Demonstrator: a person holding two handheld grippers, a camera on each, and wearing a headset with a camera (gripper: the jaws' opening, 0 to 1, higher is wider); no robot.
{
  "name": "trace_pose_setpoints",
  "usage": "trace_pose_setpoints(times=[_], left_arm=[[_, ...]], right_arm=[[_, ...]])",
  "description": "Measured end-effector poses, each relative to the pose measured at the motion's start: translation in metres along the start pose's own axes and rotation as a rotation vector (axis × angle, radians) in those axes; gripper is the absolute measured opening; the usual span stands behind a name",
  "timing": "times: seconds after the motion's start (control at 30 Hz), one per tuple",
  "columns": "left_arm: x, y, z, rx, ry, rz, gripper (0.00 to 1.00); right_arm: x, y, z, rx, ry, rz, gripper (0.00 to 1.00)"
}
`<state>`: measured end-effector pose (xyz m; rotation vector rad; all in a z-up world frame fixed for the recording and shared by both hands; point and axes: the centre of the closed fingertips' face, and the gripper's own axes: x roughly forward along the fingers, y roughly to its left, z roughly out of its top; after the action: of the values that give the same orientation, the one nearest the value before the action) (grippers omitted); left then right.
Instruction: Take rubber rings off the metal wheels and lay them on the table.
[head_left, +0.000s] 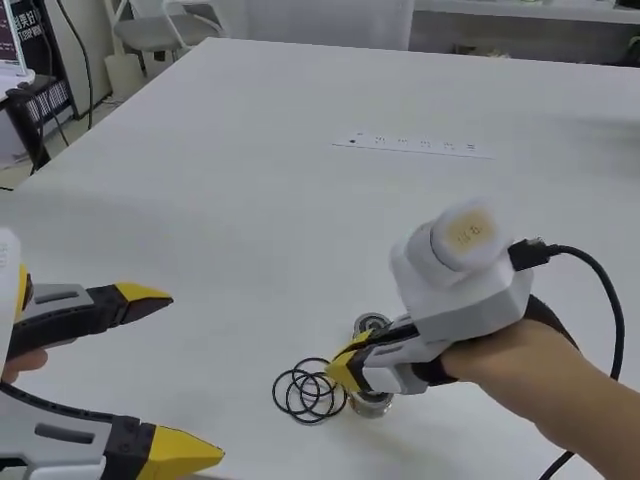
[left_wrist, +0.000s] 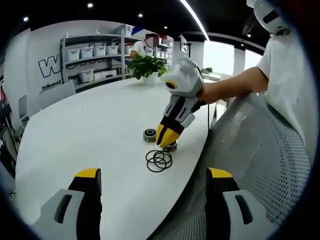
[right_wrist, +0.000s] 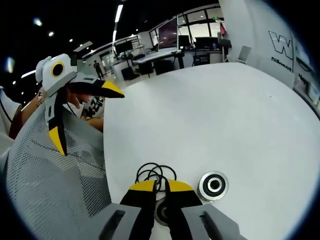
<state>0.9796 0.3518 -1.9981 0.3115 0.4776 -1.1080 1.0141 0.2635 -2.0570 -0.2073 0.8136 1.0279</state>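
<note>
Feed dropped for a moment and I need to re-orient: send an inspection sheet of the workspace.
Surface: white table, flat.
Job's things: rubber rings piled loose on the table; one metal wheel standing free; second wheel beside the rings.
Clutter: flat white strip farther back.
Grippers: left gripper open, held off; right gripper jaws together over the second wheel, ring pinch unclear.
Cables: black cable from the right gripper.
Surroundings: chair, shelves, plant.
</note>
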Motion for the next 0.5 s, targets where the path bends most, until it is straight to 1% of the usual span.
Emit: trace_pose_setpoints(times=[0.13, 0.3, 0.4, 0.5], left_arm=[[0.0, -0.001, 0.0, -0.002, 0.001, -0.005, 0.84], [0.0, -0.002, -0.001, -0.003, 0.003, -0.009, 0.85], [0.0, -0.002, 0.0, -0.005, -0.002, -0.009, 0.85], [0.001, -0.003, -0.001, -0.003, 0.0, -0.015, 0.85]], right_arm=[[-0.009, -0.003, 0.011, 0.006, -0.041, -0.01, 0.05], [-0.021, -0.003, 0.022, 0.029, -0.086, -0.003, 0.05], [-0.031, -0.005, 0.032, 0.023, -0.117, -0.015, 0.06], [-0.04, -0.004, 0.039, 0.013, -0.134, -0.02, 0.1]])
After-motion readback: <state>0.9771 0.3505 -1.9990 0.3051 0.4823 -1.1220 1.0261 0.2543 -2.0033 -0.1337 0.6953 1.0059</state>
